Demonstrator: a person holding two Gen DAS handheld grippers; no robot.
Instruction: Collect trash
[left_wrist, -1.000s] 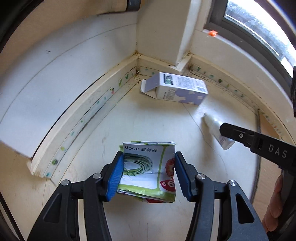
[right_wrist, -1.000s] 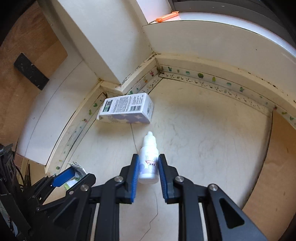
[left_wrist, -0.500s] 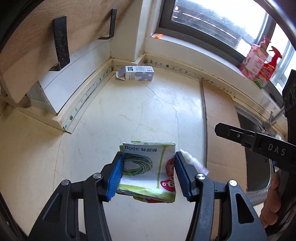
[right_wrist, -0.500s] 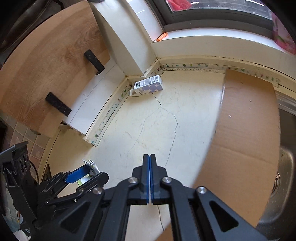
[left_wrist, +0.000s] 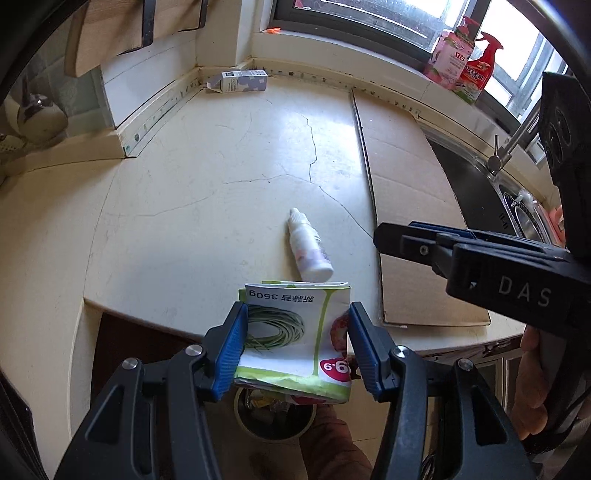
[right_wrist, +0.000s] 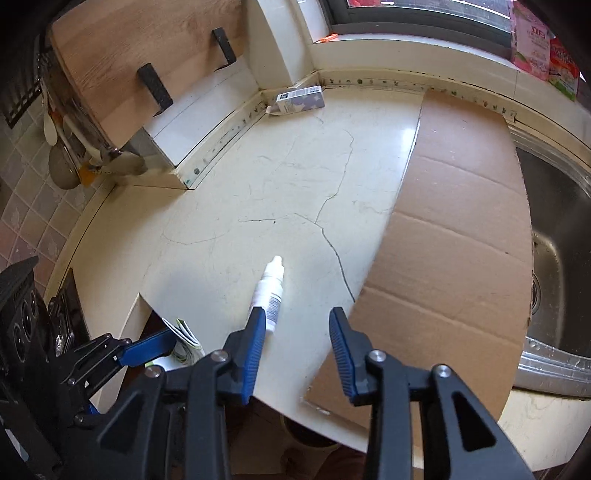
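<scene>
My left gripper (left_wrist: 295, 345) is shut on a folded green-and-white food packet (left_wrist: 295, 332), held over the counter's front edge above a round trash bin (left_wrist: 273, 419) on the floor. A small white dropper bottle (left_wrist: 309, 251) lies on the cream countertop near that edge. In the right wrist view the bottle (right_wrist: 270, 291) lies free just ahead of the left finger. My right gripper (right_wrist: 297, 326) has its jaws opening with nothing between them. A white and purple carton (right_wrist: 301, 100) lies in the far corner, also seen from the left wrist as the carton (left_wrist: 238, 81).
A flat sheet of cardboard (right_wrist: 450, 236) covers the counter's right part, beside a steel sink (right_wrist: 557, 266). Pink and red cleaner bottles (left_wrist: 463, 55) stand on the window sill. A wooden shelf (right_wrist: 122, 55) hangs at the left. A person's hand (left_wrist: 532, 391) holds the right gripper's handle.
Both grippers pulled back from the far corner to the counter's front edge. The right gripper lost the dropper bottle, shut empty, then began opening. The bottle now lies on the counter.
</scene>
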